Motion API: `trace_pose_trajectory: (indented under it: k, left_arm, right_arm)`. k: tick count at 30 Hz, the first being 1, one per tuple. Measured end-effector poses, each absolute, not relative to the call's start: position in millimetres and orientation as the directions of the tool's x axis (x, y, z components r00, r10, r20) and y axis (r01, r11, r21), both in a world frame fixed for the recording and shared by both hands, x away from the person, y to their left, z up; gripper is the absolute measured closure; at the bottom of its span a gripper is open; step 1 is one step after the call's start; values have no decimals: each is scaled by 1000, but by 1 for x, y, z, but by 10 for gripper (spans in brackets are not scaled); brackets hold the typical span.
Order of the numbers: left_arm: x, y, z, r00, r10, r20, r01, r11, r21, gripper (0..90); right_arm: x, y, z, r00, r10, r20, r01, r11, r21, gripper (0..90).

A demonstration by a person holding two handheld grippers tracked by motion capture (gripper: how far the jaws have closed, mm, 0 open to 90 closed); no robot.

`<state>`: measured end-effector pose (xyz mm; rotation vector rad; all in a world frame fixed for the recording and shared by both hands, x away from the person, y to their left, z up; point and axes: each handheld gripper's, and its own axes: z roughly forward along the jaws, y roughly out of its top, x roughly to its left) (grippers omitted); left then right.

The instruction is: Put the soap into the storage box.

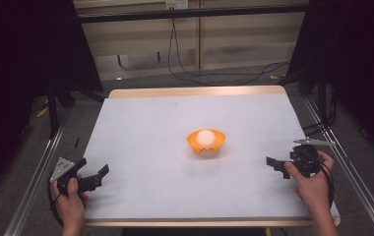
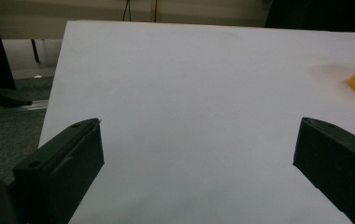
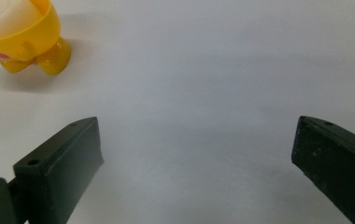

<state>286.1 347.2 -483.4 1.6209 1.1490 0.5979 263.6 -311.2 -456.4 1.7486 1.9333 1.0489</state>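
While both grippers are waiting at the near corners of the white paper-covered table (image 1: 140,128), the small orange plastic cup on stubby feet (image 1: 205,142) is sitting close to the table's centre, carrying a pale round ball (image 1: 205,137) in its bowl. Left gripper (image 1: 96,178) is resting at about 8 o'clock from the cup, right gripper (image 1: 275,166) at about 4 o'clock, and both are standing well apart from it. Each one's 2 black jaws are spread wide with nothing between them, as the left gripper view (image 2: 196,161) and the right gripper view (image 3: 196,158) are showing.

Judging by the layout, the step in hand is the first reach toward the cup. In the right gripper view the cup (image 3: 24,39) is lying at 11 o'clock of the jaws, so the right hand is looking like the better placed one (its jaws are already pointing inward). Doing it well is probably meaning a low, level approach, keeping the jaws parted until they are flanking the cup's wall, then pinching gently on the body and not the rim. A tilted or hurried grip is risking tipping the light cup and rolling the ball out.
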Motion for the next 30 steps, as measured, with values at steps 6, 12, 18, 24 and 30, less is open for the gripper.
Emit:
trace_pose_trajectory:
  k: [6, 12, 18, 24, 30]
  left_arm:
    - [286, 348, -483, 417, 894, -163, 393, -16, 919, 13]
    - [284, 351, -484, 396, 902, -171, 378, 9, 926, 7]
    - [284, 351, -483, 398, 901, -172, 381, 8, 924, 7]
    - [284, 352, -484, 397, 900, -179, 379, 17, 925, 7]
    - [284, 352, -484, 395, 900, -186, 377, 26, 926, 7]
  right_arm:
    - [258, -322, -461, -193, 955, 226, 703, -26, 711, 11]
    - [252, -333, -467, -181, 957, 228, 698, -38, 715, 11]
    - [244, -346, -472, -166, 960, 224, 695, -47, 718, 11]
    - [237, -355, -476, -155, 961, 231, 687, -63, 724, 12]
    - [232, -363, -478, -150, 963, 226, 680, -66, 731, 13]
